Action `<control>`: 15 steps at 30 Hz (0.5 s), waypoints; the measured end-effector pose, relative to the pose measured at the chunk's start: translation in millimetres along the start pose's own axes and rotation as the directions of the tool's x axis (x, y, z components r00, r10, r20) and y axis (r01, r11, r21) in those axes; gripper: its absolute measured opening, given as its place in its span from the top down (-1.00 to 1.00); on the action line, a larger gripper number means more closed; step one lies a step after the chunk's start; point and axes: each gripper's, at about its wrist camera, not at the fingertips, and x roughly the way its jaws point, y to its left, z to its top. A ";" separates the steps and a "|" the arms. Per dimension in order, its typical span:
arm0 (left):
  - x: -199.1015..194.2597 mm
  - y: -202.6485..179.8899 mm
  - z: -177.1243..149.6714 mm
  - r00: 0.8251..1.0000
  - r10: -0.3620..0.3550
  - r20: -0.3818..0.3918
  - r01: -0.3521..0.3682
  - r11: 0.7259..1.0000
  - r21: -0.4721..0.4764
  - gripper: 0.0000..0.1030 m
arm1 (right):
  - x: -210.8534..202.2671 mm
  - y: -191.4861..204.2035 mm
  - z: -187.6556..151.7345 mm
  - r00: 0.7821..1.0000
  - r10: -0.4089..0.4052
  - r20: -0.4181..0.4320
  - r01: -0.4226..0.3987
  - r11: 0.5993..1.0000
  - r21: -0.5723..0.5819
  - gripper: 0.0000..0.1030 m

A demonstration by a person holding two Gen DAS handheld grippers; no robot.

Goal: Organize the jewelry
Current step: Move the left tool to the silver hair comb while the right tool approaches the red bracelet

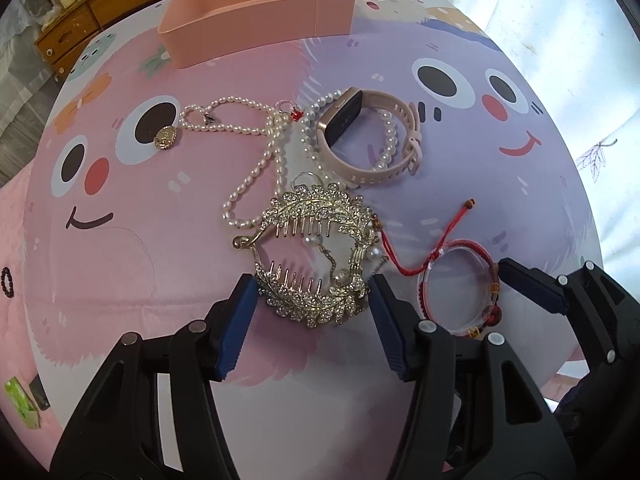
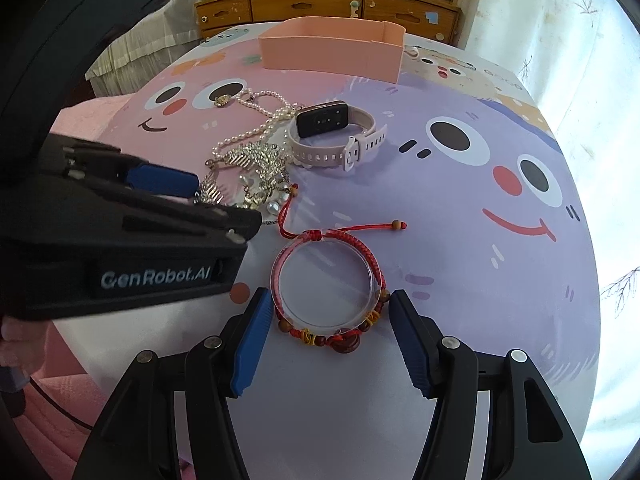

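Observation:
A gold rhinestone hair comb (image 1: 316,256) lies on the cartoon tablecloth, its near end between the open fingers of my left gripper (image 1: 312,300). A red braided bracelet on a clear ring (image 2: 328,292) lies between the open fingers of my right gripper (image 2: 326,320); it also shows in the left wrist view (image 1: 460,288). Behind them lie a pearl necklace (image 1: 256,160), a pearl bracelet (image 1: 386,140), a pink smartwatch (image 1: 372,132) and a small gold brooch (image 1: 165,138). A pink box (image 1: 256,20) stands open at the far edge.
The left gripper (image 2: 132,216) fills the left side of the right wrist view, close to the red bracelet. A wooden dresser (image 2: 328,8) stands behind the table. A dark bead ring (image 1: 6,282) lies off to the far left.

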 end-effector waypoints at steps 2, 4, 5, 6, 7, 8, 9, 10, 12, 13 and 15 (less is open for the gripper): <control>4.5 10.2 3.9 1.000 -0.007 0.005 0.007 1.000 0.001 -0.06 | -3.0 -2.3 1.4 1.000 0.013 0.005 -0.013 1.000 0.007 -0.17; 1.3 12.3 5.4 1.000 -0.009 0.013 0.009 1.000 -0.002 -0.06 | -7.3 -4.6 4.0 0.999 0.031 0.012 -0.031 0.999 0.016 -0.17; -1.4 14.0 5.3 1.000 -0.010 0.017 0.010 1.000 -0.006 -0.06 | -9.8 -5.1 4.9 0.999 0.039 0.032 -0.039 0.999 0.006 -0.17; -3.7 16.4 5.7 1.000 -0.012 0.020 0.012 1.000 -0.011 -0.06 | -12.3 -6.2 6.8 0.998 0.049 0.036 -0.050 0.999 0.012 -0.17; -8.0 19.4 6.4 1.000 -0.017 0.024 0.018 1.000 -0.019 0.22 | -14.2 -6.9 8.6 0.998 0.056 0.036 -0.057 0.998 0.018 -0.17; -12.9 22.3 7.7 0.999 -0.025 0.033 0.025 0.999 -0.026 0.36 | -16.5 -7.6 11.0 0.997 0.063 0.036 -0.064 0.998 0.029 -0.17; -16.7 24.9 9.2 0.999 -0.027 0.036 0.029 0.999 -0.035 0.64 | -19.1 -8.2 13.5 0.997 0.072 0.036 -0.073 0.996 0.041 -0.17; -21.3 28.3 11.0 0.999 -0.031 0.041 0.033 0.998 -0.048 0.75 | -21.7 -8.5 15.7 0.996 0.085 0.039 -0.087 0.995 0.055 -0.17; -29.6 36.0 13.1 0.996 -0.062 0.058 0.066 0.995 -0.075 0.85 | -26.3 -8.6 19.8 0.993 0.105 0.049 -0.108 0.991 0.074 -0.17; -32.0 39.7 14.2 0.996 -0.066 0.064 0.071 0.994 -0.082 0.86 | -27.4 -7.2 21.7 0.993 0.109 0.050 -0.113 0.991 0.076 -0.17; -33.6 47.0 16.6 0.996 -0.060 0.070 0.066 0.994 -0.087 0.86 | -29.1 -3.8 26.1 0.993 0.107 0.055 -0.110 0.992 0.065 -0.17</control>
